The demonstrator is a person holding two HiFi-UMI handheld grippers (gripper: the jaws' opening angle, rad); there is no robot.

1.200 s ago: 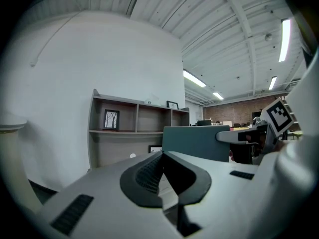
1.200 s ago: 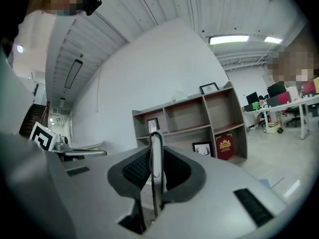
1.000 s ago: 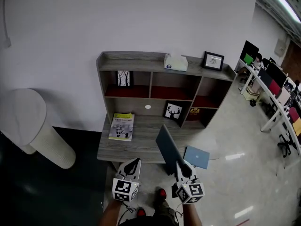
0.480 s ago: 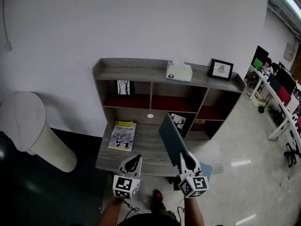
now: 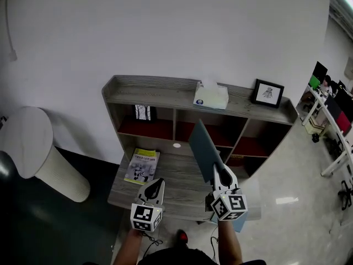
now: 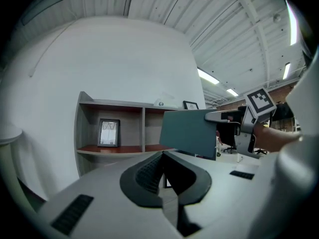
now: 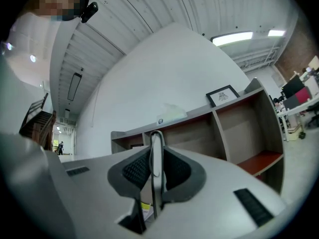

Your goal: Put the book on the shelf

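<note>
A thin teal book [image 5: 204, 148] stands on edge and tilted, lifted above the desk top in front of the shelf's [image 5: 165, 95] middle compartments. My right gripper [image 5: 219, 173] is shut on its near edge. In the right gripper view the book [image 7: 156, 156] shows edge-on between the pads, with the shelf behind. The left gripper view shows the book [image 6: 189, 131] from the side, held by the right gripper [image 6: 232, 117]. My left gripper [image 5: 158, 184] hovers over the desk's front edge, shut and with nothing in it [image 6: 163, 176].
A yellow-green magazine [image 5: 142, 165] lies on the desk at the left. On the shelf top sit a tissue box [image 5: 210, 96] and a framed picture [image 5: 268, 93]. A small frame [image 5: 143, 112] stands in the left compartment. A white cylinder [image 5: 38, 153] stands at the left.
The right gripper has raised the teal book from beside the desk's front edge up toward the shelf's middle compartments. The left gripper has kept its place.
</note>
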